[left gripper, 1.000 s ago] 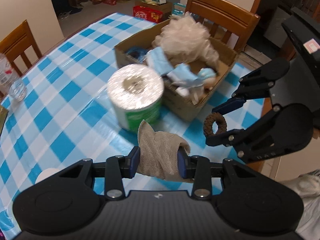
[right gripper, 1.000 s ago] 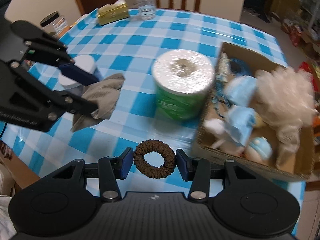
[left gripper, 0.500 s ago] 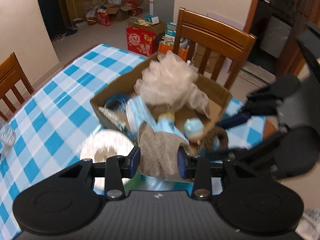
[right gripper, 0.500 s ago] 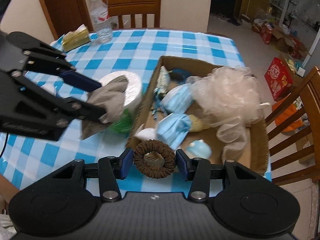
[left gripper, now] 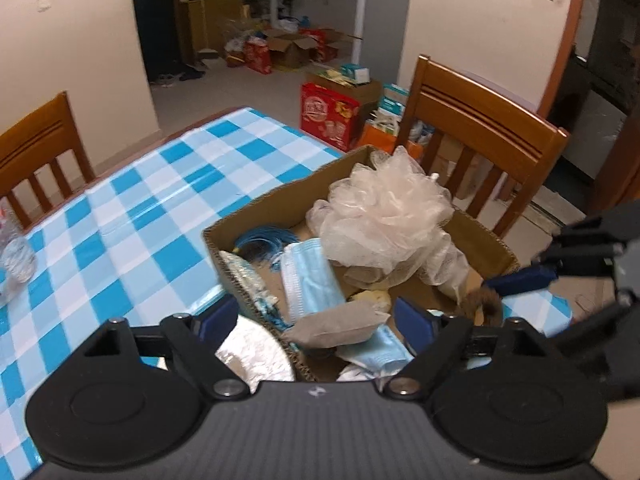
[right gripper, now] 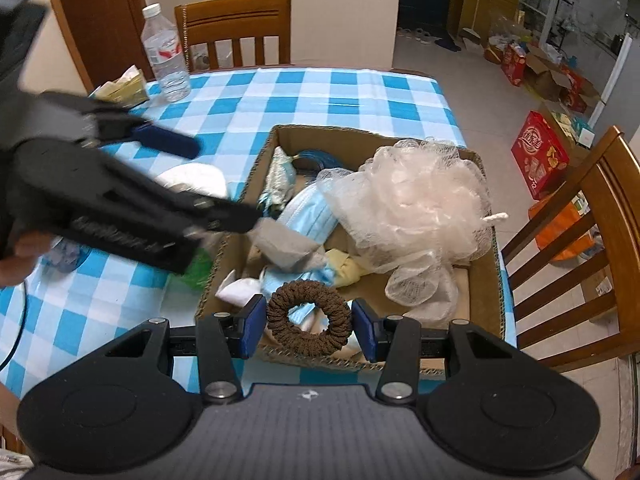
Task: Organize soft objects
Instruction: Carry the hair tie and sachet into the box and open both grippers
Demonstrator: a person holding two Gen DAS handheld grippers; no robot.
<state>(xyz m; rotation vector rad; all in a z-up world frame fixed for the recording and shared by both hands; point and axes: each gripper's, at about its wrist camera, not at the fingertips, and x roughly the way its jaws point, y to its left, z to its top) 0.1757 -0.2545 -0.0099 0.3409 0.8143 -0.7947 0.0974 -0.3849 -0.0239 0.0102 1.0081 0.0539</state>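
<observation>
Left wrist view shows your left tool (left gripper: 316,320) opening, its pads clear of one grey cloth (left gripper: 340,326) lying between them in the cardboard box (left gripper: 256,208). Two blue face masks (left gripper: 310,276) and one frilly mesh sponge (left gripper: 384,220) lie inside. Your right tool (right gripper: 308,326) grips one fuzzy brown hair ring (right gripper: 308,320) over the box's near edge.

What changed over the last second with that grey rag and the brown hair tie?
Both grippers swung from above the checked table to over the cardboard box. The left gripper is opening its jaws and has let go of the grey cloth, which now lies among the masks in the box, clear of both pads. The right gripper still clamps the brown scrunchie. The box's other contents look unmoved.
</observation>
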